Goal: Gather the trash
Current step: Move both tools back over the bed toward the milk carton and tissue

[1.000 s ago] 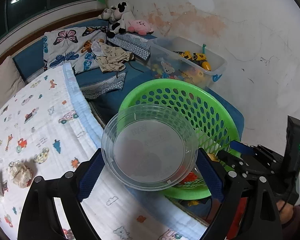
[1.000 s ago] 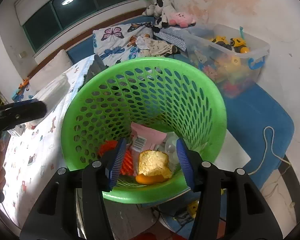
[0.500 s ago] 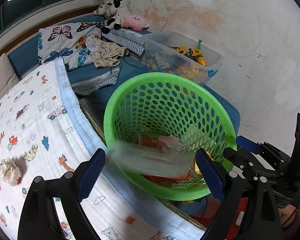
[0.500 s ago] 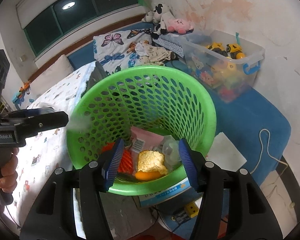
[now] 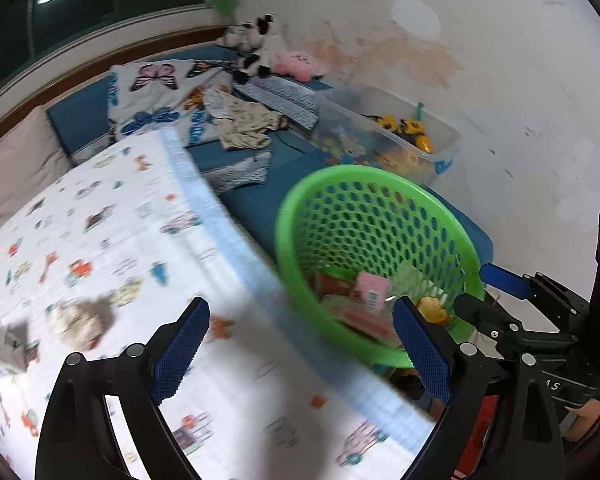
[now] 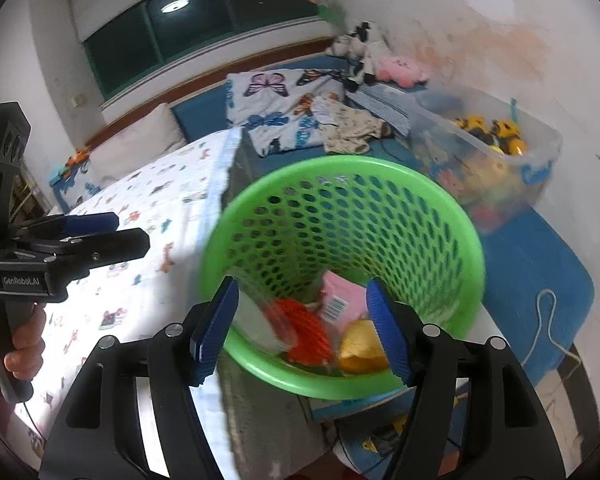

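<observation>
A green perforated basket (image 5: 374, 184) (image 6: 340, 168) stands beside the bed. It holds a pink packet (image 6: 340, 300), an orange net (image 6: 306, 330), a yellow piece (image 6: 360, 348) and a clear plastic bowl (image 6: 256, 320). My left gripper (image 5: 300, 336) (image 6: 129, 231) is open and empty over the patterned blanket, left of the basket. A crumpled paper ball (image 5: 76, 322) and a grey scrap (image 5: 8, 344) lie on the blanket to its left. At the basket's near rim my right gripper (image 6: 302, 320) (image 5: 476, 288) is opening, with nothing pressed between its pads.
The white blanket with cartoon prints (image 5: 120, 248) covers the bed. A clear tub of toys (image 5: 392, 140) stands behind the basket against the wall. Clothes, a butterfly pillow (image 5: 152, 92) and plush toys (image 5: 260, 40) lie further back. A white cord (image 6: 548, 320) trails on the blue mat.
The clear bowl has left my left gripper's jaws and dropped into the basket. My left gripper has swung left over the blanket. My right gripper's jaws have widened and it has risen.
</observation>
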